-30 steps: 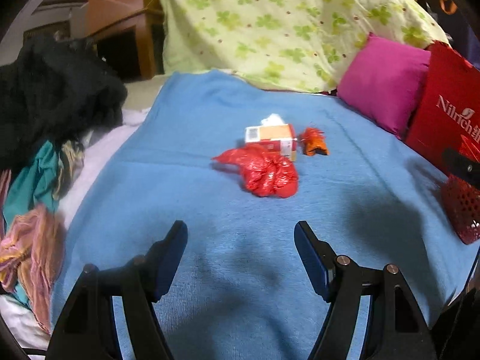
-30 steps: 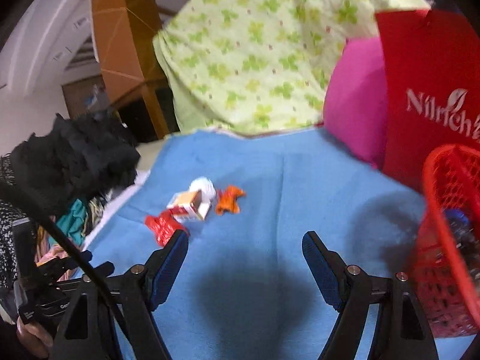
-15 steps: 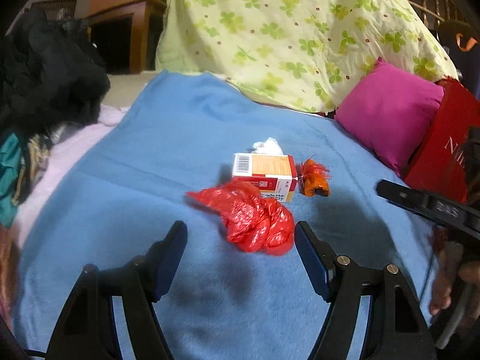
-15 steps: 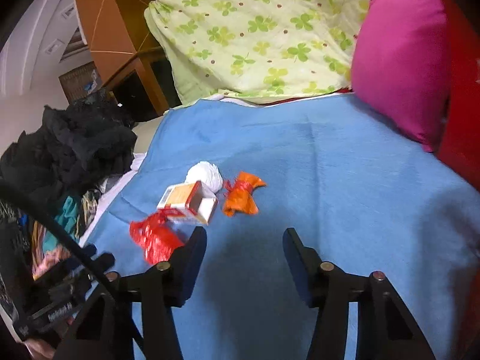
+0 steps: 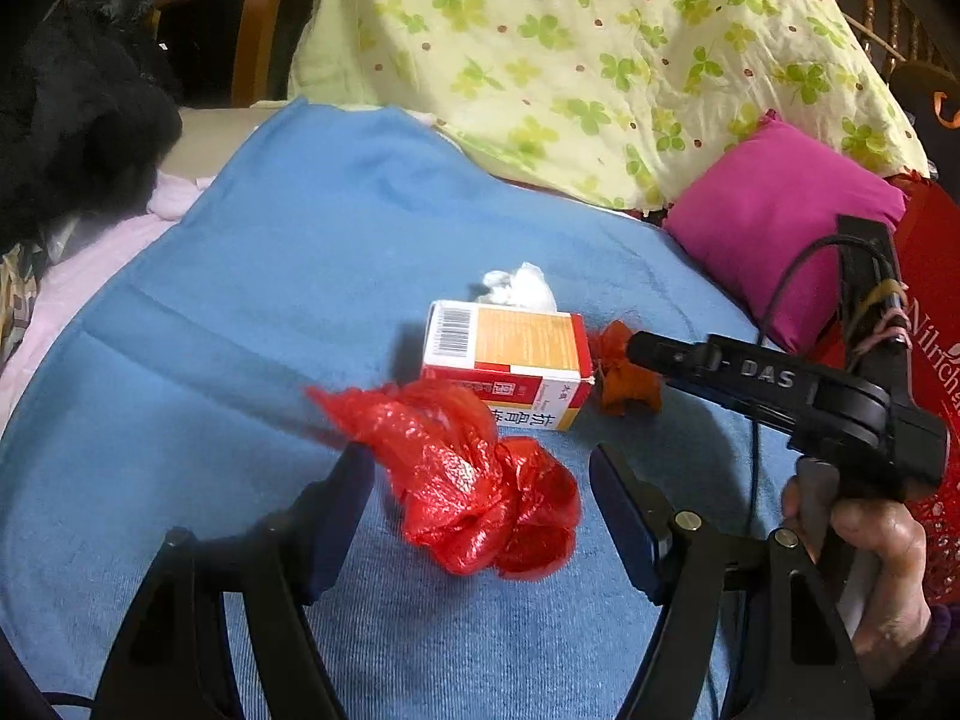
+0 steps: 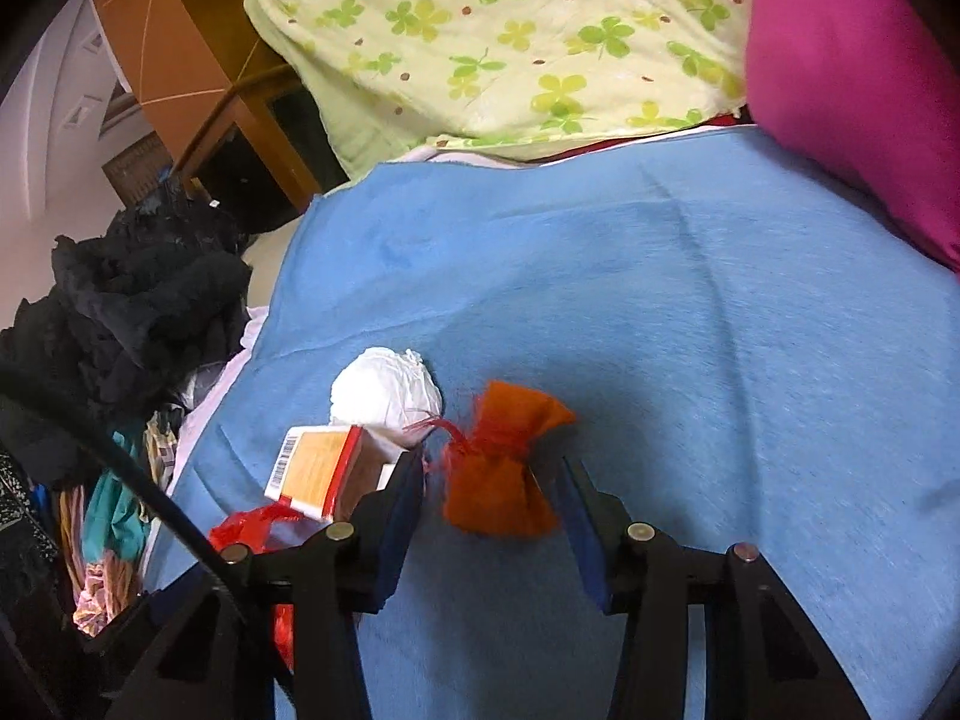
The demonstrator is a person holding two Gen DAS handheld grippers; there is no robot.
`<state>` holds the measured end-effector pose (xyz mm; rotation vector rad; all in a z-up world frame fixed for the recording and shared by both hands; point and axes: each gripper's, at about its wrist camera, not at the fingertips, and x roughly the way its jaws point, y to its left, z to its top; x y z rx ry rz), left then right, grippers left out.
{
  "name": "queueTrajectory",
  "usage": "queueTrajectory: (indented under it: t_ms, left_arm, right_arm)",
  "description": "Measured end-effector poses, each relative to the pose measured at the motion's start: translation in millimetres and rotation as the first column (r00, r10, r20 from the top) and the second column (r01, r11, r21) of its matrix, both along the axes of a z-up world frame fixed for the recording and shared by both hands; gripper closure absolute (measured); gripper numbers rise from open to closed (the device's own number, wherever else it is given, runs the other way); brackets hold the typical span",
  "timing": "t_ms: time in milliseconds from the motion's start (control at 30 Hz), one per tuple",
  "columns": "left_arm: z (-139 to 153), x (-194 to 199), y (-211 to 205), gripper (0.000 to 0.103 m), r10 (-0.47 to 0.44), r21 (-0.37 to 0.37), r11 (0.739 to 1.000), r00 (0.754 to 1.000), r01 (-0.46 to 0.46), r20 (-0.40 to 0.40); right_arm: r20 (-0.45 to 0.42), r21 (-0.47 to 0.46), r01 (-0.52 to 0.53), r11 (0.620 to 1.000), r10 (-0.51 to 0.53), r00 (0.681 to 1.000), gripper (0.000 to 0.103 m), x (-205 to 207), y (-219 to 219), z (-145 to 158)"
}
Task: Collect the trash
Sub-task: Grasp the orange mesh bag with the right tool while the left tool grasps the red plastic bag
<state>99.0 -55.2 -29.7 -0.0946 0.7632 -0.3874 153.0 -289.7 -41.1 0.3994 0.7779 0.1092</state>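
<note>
Left tool apart around crinkled red plastic bag, right tool apart flanking orange cloth pouch

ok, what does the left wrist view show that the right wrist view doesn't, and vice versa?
Left wrist only: the whole red plastic bag between the open left gripper, the right gripper seen from the side, and the red mesh basket.
Right wrist only: the orange pouch between the open right gripper's fingers, and the white wad in full.
Both: the medicine box, blue blanket, pink pillow.
</note>
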Motion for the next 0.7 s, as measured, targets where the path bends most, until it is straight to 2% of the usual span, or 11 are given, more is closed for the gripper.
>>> queueTrajectory:
  t_ms: [67,167,267,333,533,600,700]
  left_arm:
    - [-5,4,0,0.028,0.01,0.01,1.0,1.0,-0.01,-0.019]
    - [-11,9,2,0.029,0.002,-0.011,1.0,0.999,-0.003,-0.05]
    - [-12,10,5,0.047,-0.018,-0.035,0.999,0.998,0.016,-0.06]
    - [-12,9,4,0.049,-0.024,-0.032,0.999,0.998,0.022,-0.051]
    - [-8,4,7,0.063,-0.033,-0.034,0.999,0.999,0.032,-0.043]
    - [-6,4,10,0.071,-0.029,-0.043,0.999,0.999,0.027,-0.043]
    - [-4,1,14,0.073,-0.024,-0.053,0.998,0.998,0.021,-0.051]
  right_arm:
    - [-0.021,-0.008,-0.002,1.0,0.002,1.0,0.055,8,4,-6]
    - [-0.065,-0.051,-0.008,0.999,0.005,0.998,0.064,14,11,-16]
    - [-0.057,-0.071,-0.008,0.997,0.004,0.998,0.07,11,14,-13]
    - [-0.038,-0.068,-0.005,0.998,0.003,0.999,0.073,4,13,-7]
    - [-0.022,-0.053,0.003,0.999,-0.004,1.0,0.073,-24,9,6]
    - [-0.015,-0.045,0.003,0.999,-0.004,1.0,0.073,-35,10,11]
    - [0.004,-0.04,0.003,0.999,-0.003,1.0,0.073,-54,10,21]
